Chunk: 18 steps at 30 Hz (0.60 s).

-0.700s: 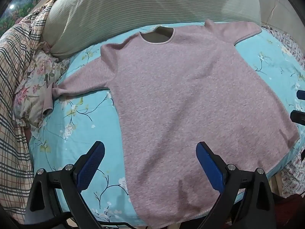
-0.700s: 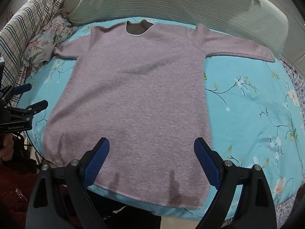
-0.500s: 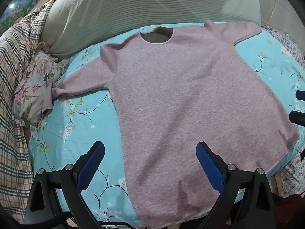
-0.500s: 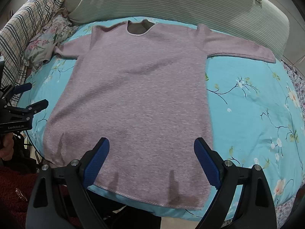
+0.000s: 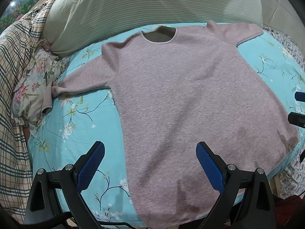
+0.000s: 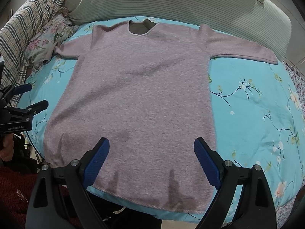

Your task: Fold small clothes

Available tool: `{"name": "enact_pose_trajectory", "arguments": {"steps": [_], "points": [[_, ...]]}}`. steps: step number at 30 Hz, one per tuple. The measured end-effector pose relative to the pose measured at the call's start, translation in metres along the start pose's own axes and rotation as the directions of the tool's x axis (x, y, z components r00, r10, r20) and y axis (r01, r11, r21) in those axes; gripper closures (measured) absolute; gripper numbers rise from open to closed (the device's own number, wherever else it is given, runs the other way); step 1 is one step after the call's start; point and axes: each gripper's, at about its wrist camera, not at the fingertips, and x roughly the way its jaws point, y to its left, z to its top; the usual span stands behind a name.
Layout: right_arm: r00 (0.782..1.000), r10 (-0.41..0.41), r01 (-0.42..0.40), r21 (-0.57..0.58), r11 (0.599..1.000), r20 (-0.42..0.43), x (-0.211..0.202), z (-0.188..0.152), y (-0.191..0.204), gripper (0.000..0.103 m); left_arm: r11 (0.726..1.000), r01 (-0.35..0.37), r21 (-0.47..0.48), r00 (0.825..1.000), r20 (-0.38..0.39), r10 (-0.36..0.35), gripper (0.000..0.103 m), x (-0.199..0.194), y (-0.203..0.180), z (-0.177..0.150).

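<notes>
A pink long-sleeved top (image 5: 190, 103) (image 6: 141, 99) lies flat on the turquoise flowered sheet (image 5: 76, 126) (image 6: 253, 114), neck hole toward the pillow, hem at the near bed edge. Its left sleeve ends crumpled by the floral cloth. My left gripper (image 5: 150, 152) hovers open above the hem's left part, nothing between its blue pads. My right gripper (image 6: 151, 150) hovers open above the hem's right part, also with nothing in it. Each gripper shows at the edge of the other's view: the right gripper (image 5: 299, 108) and the left gripper (image 6: 24, 99).
A long striped green pillow (image 5: 144, 9) (image 6: 181, 5) runs along the far side. A plaid blanket (image 5: 13, 76) (image 6: 28, 22) and floral cloth (image 5: 36, 80) are heaped at the left. A person's hand (image 6: 6, 147) holds the left gripper. The bed edge drops off just below the hem.
Both grippers have eased slightly nearer and lower over the hem; the top has not moved and the jaws stay wide.
</notes>
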Motion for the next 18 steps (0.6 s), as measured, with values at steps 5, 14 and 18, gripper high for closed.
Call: {"name": "enact_pose_trajectory", "arguments": {"steps": [5, 14, 18], "points": [[1.000, -0.008, 0.008, 0.002, 1.000, -0.007, 0.001, 0.002, -0.002, 0.013, 1.000, 0.004, -0.002, 1.000, -0.005, -0.004, 0.006, 0.003, 0.001, 0.002], [0.999, -0.011, 0.011, 0.003, 1.000, -0.035, 0.003, 0.012, -0.011, 0.013, 1.000, 0.005, -0.001, 1.000, -0.030, -0.005, 0.006, 0.007, 0.000, 0.007], [0.999, -0.015, 0.015, 0.005, 1.000, -0.029, 0.002, 0.018, -0.017, 0.013, 1.000, 0.006, 0.000, 1.000, -0.029, -0.006, 0.006, 0.008, -0.002, 0.010]]}}
